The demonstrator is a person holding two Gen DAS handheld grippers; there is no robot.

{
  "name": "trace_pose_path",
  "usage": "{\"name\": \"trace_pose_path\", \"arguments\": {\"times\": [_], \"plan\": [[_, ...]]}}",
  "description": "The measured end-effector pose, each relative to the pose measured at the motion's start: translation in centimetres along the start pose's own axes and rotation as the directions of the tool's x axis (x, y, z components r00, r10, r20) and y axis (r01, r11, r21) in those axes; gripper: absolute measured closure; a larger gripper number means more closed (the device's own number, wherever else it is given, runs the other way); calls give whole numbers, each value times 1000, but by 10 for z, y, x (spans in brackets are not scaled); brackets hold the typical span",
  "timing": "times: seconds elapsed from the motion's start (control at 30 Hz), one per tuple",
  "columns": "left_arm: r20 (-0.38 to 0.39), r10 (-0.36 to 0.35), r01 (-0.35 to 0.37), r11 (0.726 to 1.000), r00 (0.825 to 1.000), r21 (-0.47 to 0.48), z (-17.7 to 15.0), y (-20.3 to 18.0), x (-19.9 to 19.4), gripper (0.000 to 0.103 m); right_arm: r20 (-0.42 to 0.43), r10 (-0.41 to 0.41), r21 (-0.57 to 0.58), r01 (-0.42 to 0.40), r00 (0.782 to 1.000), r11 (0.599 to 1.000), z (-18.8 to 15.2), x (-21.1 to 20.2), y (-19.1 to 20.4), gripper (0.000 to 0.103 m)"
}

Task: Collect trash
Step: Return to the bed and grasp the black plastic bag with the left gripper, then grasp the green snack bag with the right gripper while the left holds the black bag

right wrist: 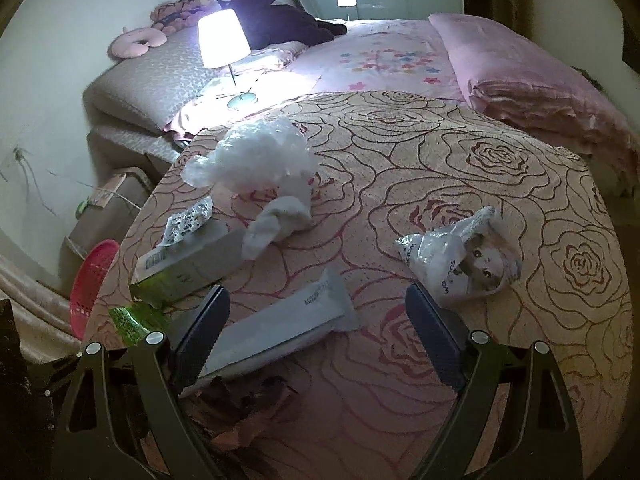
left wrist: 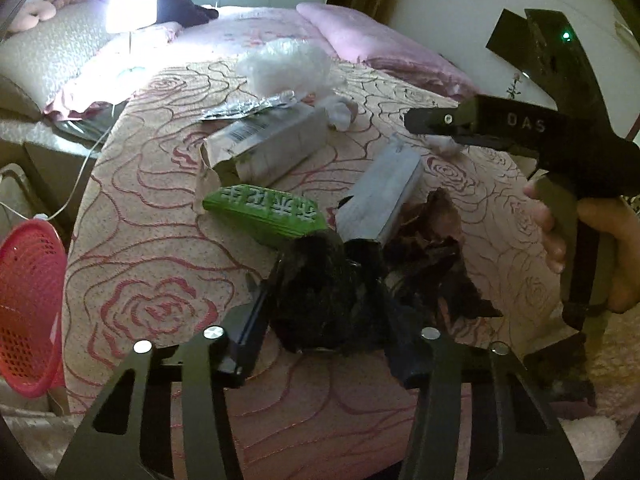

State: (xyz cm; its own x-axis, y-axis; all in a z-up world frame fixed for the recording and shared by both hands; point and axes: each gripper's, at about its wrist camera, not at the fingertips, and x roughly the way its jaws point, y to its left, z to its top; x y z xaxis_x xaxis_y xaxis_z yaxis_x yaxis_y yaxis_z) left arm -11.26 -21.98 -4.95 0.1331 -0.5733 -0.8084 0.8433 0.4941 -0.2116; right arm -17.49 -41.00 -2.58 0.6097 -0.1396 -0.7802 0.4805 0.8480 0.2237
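Left fingers point(left wrist: 320, 320) pinch black bag point(left wrist: 316, 280); right fingers point(right wrist: 316, 332) wide, empty; green packet point(left wrist: 264, 212), white box point(left wrist: 380, 196) crowd.

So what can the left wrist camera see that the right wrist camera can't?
Only the left wrist view shows the black crumpled trash between the left gripper fingers, and the right gripper itself. Only the right wrist view shows the kitten-print plastic bag. Both show the rose-patterned cover, the green packet, the white box and the pink basket.
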Motion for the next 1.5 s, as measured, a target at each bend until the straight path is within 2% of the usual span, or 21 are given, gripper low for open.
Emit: {"name": "trace_pose_path", "arguments": {"times": [0.03,0.17,0.47,0.67,0.83,0.93,1.03,1.2,1.3,1.4,1.5], "plan": [[-3,-10,10,1000,1000,-4,0,1,0,66,-2,5,-5,-5,1000,1000,-1,1,2,16],[12,-2,3,1000,1000,-15,-3,6,-5,70,-5,32,-36,-32,999,999,-3,2,14,16],[72,25,-21,998,997,-63,-6,25,-36,70,-18,132,-160,-134,991,978,-9,2,56,16],[60,47,-41,995,997,-88,-15,37,-40,70,-47,188,-220,-194,981,956,-12,2,79,16],[69,35,-29,996,997,-87,-27,40,-51,70,-67,207,-236,-217,976,947,-16,4,87,17],[76,33,-27,996,997,-82,-32,40,-57,70,-83,231,-235,-244,969,941,-17,5,93,17],[58,38,-32,995,998,-99,-36,45,-52,70,-119,285,-230,-306,951,924,-18,8,103,17],[41,29,-24,993,999,-115,-39,47,-44,70,-163,320,-271,-354,933,895,-25,14,130,17],[42,28,-23,993,999,-115,-42,48,-46,70,-189,308,-307,-354,932,883,-29,20,143,17],[46,39,-34,993,998,-117,-44,51,-50,70,-205,233,-343,-293,951,892,-31,30,148,19],[52,53,-46,991,997,-127,-46,56,-54,70,-205,209,-358,-272,956,893,-31,33,148,21]]}}
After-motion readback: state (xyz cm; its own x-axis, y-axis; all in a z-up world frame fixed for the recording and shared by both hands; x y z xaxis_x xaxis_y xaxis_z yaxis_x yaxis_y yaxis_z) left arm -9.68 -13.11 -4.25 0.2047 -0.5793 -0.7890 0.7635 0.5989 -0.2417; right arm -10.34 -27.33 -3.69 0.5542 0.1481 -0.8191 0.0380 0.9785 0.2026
